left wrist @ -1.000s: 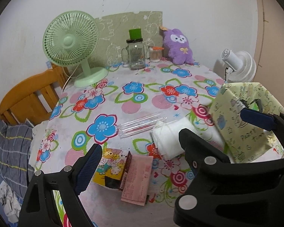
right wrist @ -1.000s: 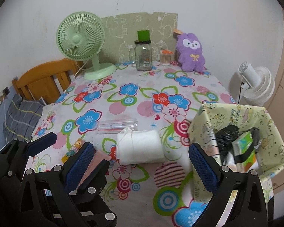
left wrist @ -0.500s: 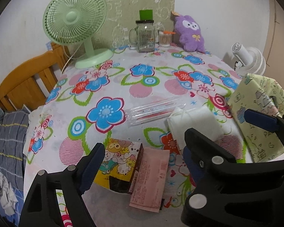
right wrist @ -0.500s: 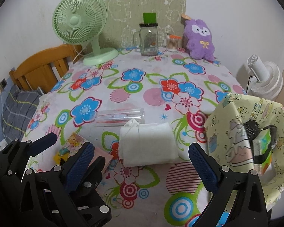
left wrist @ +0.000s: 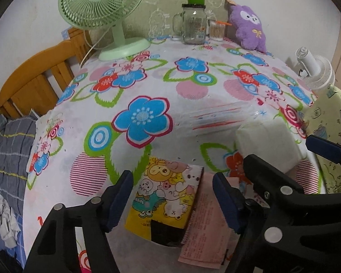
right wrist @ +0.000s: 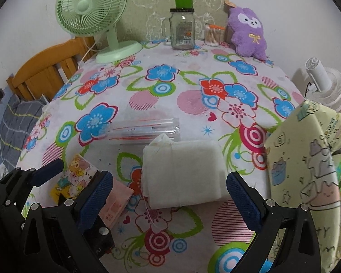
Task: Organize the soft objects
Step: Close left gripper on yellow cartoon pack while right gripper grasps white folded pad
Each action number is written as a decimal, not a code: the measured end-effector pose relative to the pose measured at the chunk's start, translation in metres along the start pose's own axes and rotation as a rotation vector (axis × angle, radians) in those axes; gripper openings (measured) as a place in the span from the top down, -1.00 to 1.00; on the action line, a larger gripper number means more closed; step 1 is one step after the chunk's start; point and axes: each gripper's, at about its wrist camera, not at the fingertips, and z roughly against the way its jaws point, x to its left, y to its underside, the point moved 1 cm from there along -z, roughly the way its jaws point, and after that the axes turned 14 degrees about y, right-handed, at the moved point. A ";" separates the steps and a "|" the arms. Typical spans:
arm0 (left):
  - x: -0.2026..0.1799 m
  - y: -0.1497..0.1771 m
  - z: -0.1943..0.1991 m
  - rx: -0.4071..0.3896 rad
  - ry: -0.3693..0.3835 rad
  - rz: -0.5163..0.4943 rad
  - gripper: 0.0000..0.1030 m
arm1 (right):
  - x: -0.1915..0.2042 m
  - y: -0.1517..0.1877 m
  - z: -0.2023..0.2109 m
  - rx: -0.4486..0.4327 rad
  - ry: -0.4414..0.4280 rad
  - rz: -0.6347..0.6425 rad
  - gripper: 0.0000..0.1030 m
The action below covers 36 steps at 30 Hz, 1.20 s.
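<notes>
A yellow cartoon-print tissue pack lies flat near the table's front edge, partly on top of a pink packet. My left gripper hangs over the pack with a finger on each side. Its jaws are closing, and the pads stand clear of the pack. A white soft pack lies just right of it, and my right gripper is open and straddles it from above. The yellow pack also shows at the left of the right wrist view. A yellow-green patterned bag stands open at the table's right edge.
A clear plastic sleeve lies behind the white pack. At the back stand a green fan, a glass jar mug, a cup of cotton swabs and a purple plush. A wooden chair stands left, a white fan right.
Both grippers have come down and closer to the table, so the packs look larger. The left jaws have narrowed around the cartoon pack. Nothing on the table has moved.
</notes>
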 end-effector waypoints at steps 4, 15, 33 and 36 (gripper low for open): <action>0.003 0.000 -0.004 0.004 0.022 0.005 -0.21 | 0.001 0.000 -0.010 0.023 0.001 -0.007 -0.97; -0.001 -0.006 -0.004 -0.012 0.070 0.014 0.11 | -0.001 -0.006 -0.020 0.032 0.006 -0.028 -0.97; -0.020 -0.013 -0.021 0.011 0.025 -0.064 0.11 | -0.014 -0.007 -0.044 0.114 -0.051 -0.070 -0.79; -0.024 -0.013 -0.021 0.013 0.020 -0.080 0.12 | -0.012 -0.007 -0.041 0.104 -0.064 -0.062 -0.60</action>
